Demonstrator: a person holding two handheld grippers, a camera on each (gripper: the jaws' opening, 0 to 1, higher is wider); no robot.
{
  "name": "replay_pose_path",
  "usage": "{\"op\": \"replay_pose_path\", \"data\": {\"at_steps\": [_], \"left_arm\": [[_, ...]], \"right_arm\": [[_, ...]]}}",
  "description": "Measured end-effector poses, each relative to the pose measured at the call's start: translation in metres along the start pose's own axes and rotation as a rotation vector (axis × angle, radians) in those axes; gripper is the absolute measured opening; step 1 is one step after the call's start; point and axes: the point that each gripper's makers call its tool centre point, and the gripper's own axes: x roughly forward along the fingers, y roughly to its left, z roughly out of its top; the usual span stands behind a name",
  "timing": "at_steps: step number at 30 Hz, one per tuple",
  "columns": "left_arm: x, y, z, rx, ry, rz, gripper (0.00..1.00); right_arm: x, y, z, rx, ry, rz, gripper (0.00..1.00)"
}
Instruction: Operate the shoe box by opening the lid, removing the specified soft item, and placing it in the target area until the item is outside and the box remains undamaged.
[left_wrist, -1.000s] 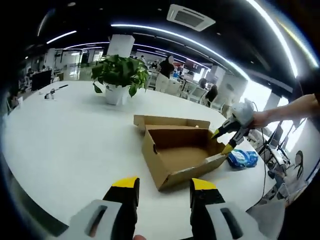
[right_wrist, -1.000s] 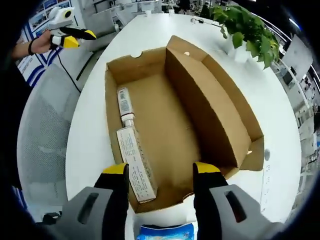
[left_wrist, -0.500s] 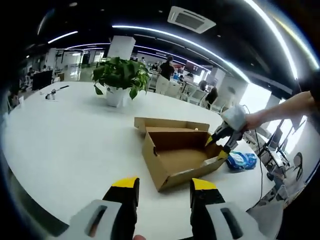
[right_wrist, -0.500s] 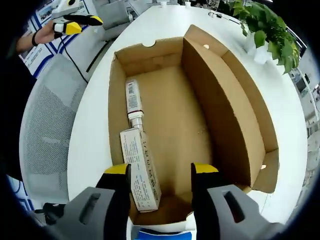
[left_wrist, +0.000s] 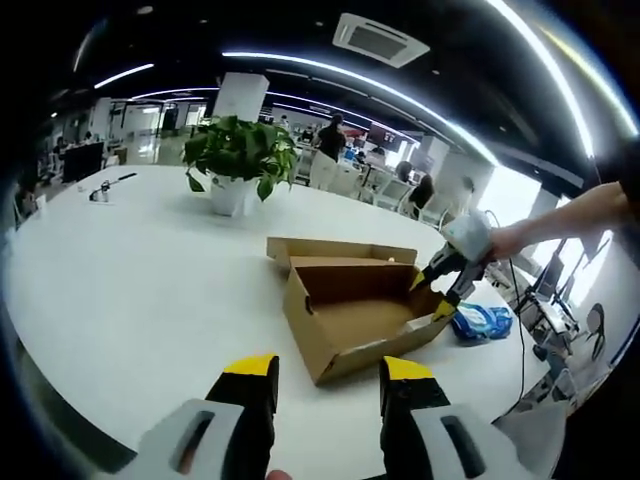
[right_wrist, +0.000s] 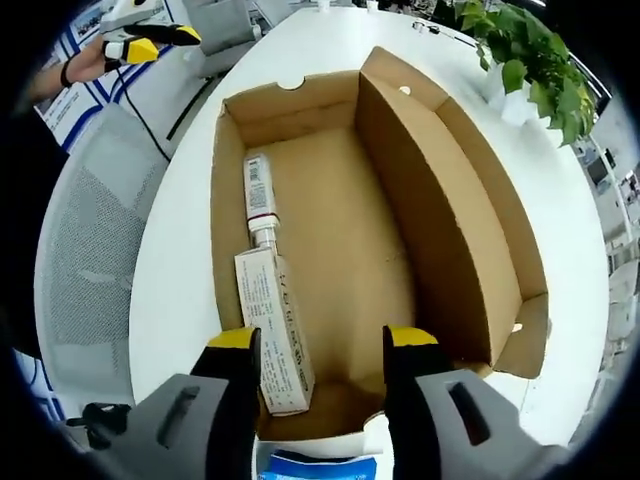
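Observation:
The brown shoe box (left_wrist: 350, 310) stands open on the white table (left_wrist: 120, 270), its lid (left_wrist: 340, 247) folded back. Seen from above, the box (right_wrist: 440, 200) holds a white tube (right_wrist: 258, 193) and a white carton (right_wrist: 272, 330) along one wall. A blue soft pack (left_wrist: 483, 320) lies on the table just outside the box's end, and its edge (right_wrist: 315, 467) shows below my jaws. My right gripper (right_wrist: 322, 340) hovers open over that end of the box, also seen as the right gripper (left_wrist: 438, 290) in a hand. My left gripper (left_wrist: 325, 372) is open and empty, back from the box.
A potted plant (left_wrist: 240, 155) stands on the table behind the box, the same plant (right_wrist: 525, 60) at the right gripper view's top. A grey mesh chair (right_wrist: 80, 270) sits beside the table edge. My left gripper (right_wrist: 150, 40) shows far off. People sit in the background.
Over the second the right gripper dropped to the box's end by the blue pack and has stayed there. The left gripper has barely moved.

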Motion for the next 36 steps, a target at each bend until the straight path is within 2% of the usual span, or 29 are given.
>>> {"op": "replay_pose_path", "data": {"at_steps": [4,6,9,12,16,21,27,29,30,36], "left_arm": [[0.0,-0.002,-0.001,0.005,0.003,-0.005,0.41],[0.001,-0.004,0.0,0.008,0.004,-0.009,0.41],[0.0,-0.007,0.001,0.01,0.001,-0.013,0.41],[0.0,-0.007,0.002,0.007,-0.003,-0.012,0.41],[-0.004,-0.008,-0.003,0.002,-0.001,-0.009,0.41],[-0.006,-0.006,-0.006,-0.003,0.001,-0.006,0.41],[-0.006,-0.005,-0.003,0.001,-0.004,-0.006,0.41],[-0.006,-0.005,-0.003,0.003,-0.005,-0.006,0.41],[-0.006,-0.005,-0.002,0.004,-0.006,-0.006,0.41],[-0.007,-0.009,-0.002,0.01,-0.004,-0.011,0.41]], "right_arm": [[0.006,0.003,0.008,0.019,-0.013,0.026,0.46],[0.009,0.008,0.008,-0.002,0.007,0.039,0.45],[0.005,0.0,0.011,-0.049,0.016,-0.011,0.49],[0.003,-0.008,0.008,0.004,0.007,-0.035,0.47],[0.001,-0.012,0.006,0.029,-0.007,-0.061,0.44],[0.0,-0.009,0.007,0.011,0.0,-0.064,0.43],[0.002,0.004,0.019,0.019,-0.027,-0.023,0.45],[0.006,0.006,0.017,0.014,-0.012,-0.018,0.45],[0.008,0.004,0.013,-0.015,0.016,-0.029,0.43],[0.02,0.007,0.008,-0.025,0.065,-0.043,0.35]]}}
